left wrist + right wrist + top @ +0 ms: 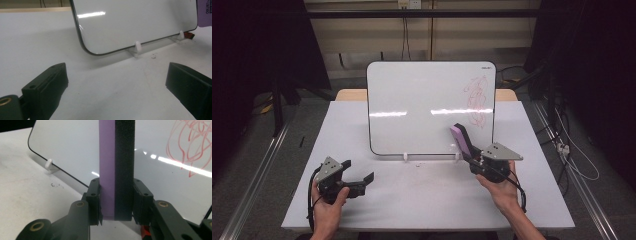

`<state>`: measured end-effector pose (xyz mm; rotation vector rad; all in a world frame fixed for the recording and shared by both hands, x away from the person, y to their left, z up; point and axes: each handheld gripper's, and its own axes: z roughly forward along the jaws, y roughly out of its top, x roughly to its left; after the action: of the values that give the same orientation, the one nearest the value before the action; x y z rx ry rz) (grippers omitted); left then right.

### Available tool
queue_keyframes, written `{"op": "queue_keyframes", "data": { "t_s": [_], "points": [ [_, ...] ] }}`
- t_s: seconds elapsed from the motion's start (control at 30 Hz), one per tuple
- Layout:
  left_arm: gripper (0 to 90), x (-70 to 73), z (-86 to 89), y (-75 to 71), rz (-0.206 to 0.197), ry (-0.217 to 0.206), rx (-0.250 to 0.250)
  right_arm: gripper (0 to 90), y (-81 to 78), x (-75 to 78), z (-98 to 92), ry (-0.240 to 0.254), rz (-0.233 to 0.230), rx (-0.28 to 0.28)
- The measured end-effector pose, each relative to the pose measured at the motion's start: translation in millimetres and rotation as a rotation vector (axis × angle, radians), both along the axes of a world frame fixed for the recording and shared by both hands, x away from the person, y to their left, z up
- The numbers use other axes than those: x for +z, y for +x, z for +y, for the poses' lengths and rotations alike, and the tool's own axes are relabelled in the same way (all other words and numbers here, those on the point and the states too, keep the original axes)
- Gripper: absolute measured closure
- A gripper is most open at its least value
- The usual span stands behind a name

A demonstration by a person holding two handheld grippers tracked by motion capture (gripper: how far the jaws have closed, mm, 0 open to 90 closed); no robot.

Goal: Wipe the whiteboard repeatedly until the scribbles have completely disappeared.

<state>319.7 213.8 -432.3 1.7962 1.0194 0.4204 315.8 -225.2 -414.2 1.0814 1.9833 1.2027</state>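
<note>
Right tongs [116, 200] pinch a purple-and-black block eraser [117, 165], lifted toward the white board's red scribble [478, 100] at upper right. Left tongs [360, 174] rest spread on the worktop [412, 200]; next, press felt to the marks

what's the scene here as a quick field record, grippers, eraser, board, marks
left gripper: open, holds nothing, low over the table
right gripper: shut on the eraser
eraser: purple back, black felt pad, pointing toward the whiteboard
whiteboard: propped upright on small white clips
marks: red scribble at the board's right side, not yet wiped
</note>
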Motion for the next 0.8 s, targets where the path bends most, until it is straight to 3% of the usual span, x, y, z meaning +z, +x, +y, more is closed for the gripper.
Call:
{"op": "queue_keyframes", "data": {
  "t_s": [0.37,0.47,0.67,0.8],
  "points": [
    [4.8,5.2,-6.6,1.3,0.013,-0.021,-0.009,64.0,-0.9,4.4,10.2,0.061,-0.029,0.040],
    [5.1,10.9,-17.8,0.3,-0.002,-0.046,-0.040,64.0,0.2,4.7,17.7,0.073,-0.031,0.066],
    [5.3,18.0,-37.5,3.4,-0.003,-0.046,-0.083,64.0,0.0,5.3,28.1,0.089,-0.031,0.094],
    [5.3,23.6,-52.7,8.8,-0.021,-0.062,-0.107,64.0,-1.2,4.8,34.1,0.145,-0.047,0.124]
  ]
}}
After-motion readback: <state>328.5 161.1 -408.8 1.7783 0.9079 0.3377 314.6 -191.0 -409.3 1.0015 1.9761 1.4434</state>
